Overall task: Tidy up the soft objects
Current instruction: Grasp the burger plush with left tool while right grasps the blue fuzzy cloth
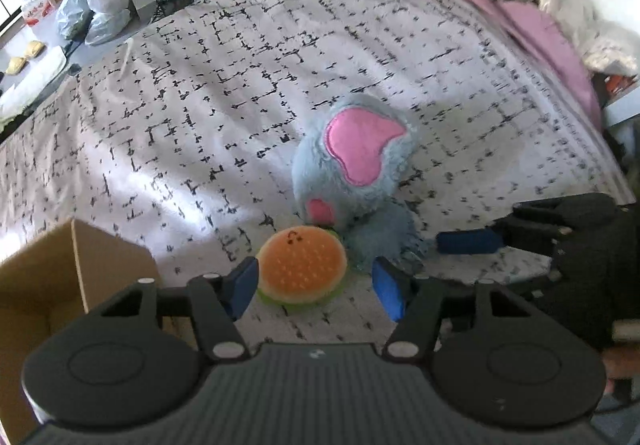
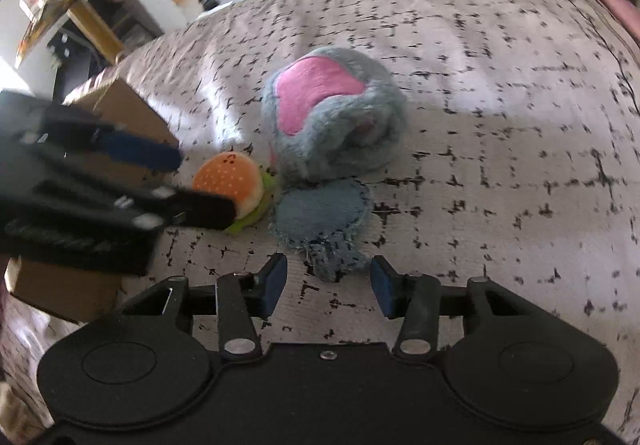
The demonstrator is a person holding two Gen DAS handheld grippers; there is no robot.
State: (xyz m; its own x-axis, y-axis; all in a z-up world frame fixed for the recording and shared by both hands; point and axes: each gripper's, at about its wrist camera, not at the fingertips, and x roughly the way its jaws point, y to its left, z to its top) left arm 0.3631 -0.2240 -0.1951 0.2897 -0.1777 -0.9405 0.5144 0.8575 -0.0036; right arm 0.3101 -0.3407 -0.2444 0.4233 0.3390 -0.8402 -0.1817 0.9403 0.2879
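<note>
Cardboard box [image 1: 52, 277] beside burger plush [image 1: 301, 269] — interior seemingly bare — jaws apart.

No text, label, brand or number can be read anywhere; printing on distant bags is too blurred.

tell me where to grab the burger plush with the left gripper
Grip the burger plush across its round orange bun, one finger on each side, coming straight ahead from the left gripper. Its open jaws already flank it, and the grey plush blocks the far side.
</note>
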